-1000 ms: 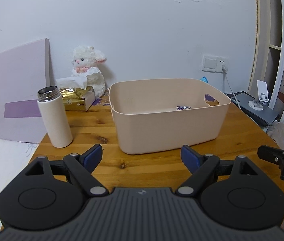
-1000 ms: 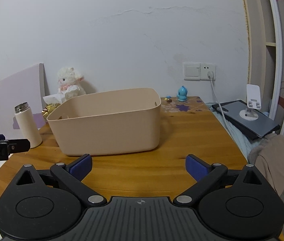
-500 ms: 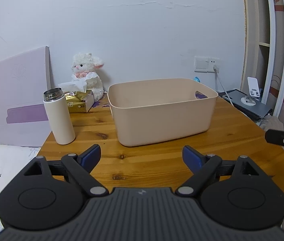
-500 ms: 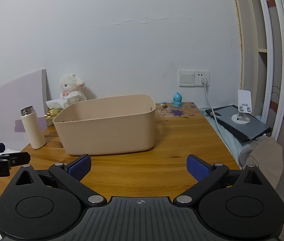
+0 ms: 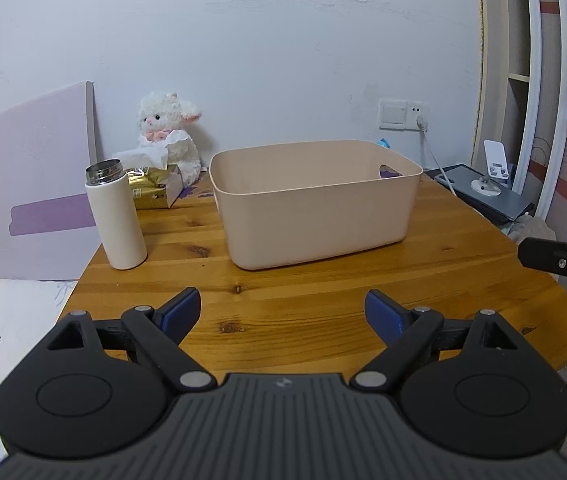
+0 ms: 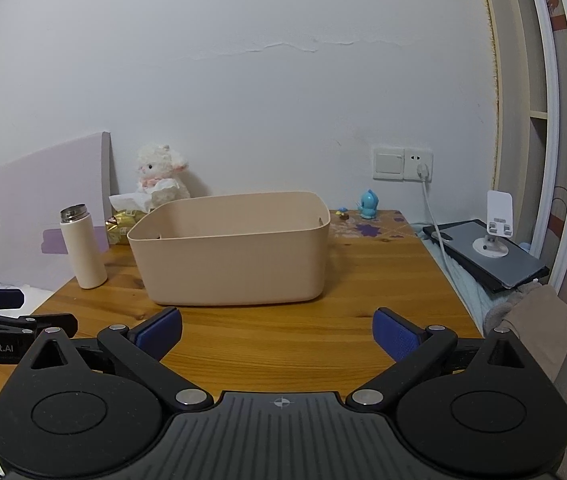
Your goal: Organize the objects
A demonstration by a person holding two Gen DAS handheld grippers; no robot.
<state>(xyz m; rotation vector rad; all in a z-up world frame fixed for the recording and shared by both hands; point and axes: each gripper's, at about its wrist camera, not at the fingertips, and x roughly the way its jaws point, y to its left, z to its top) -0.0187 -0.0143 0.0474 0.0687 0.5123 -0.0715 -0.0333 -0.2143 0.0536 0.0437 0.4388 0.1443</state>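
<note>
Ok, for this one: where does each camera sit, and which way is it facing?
Left wrist: on the left gripper, low at the table's near edge, facing bin and wall; own open fingers show, right gripper at right.
Right wrist: on the right gripper, further right, same heading; own open fingers show, left gripper at left.
Shared: bin, bottle, plush lamb, wall socket.
</note>
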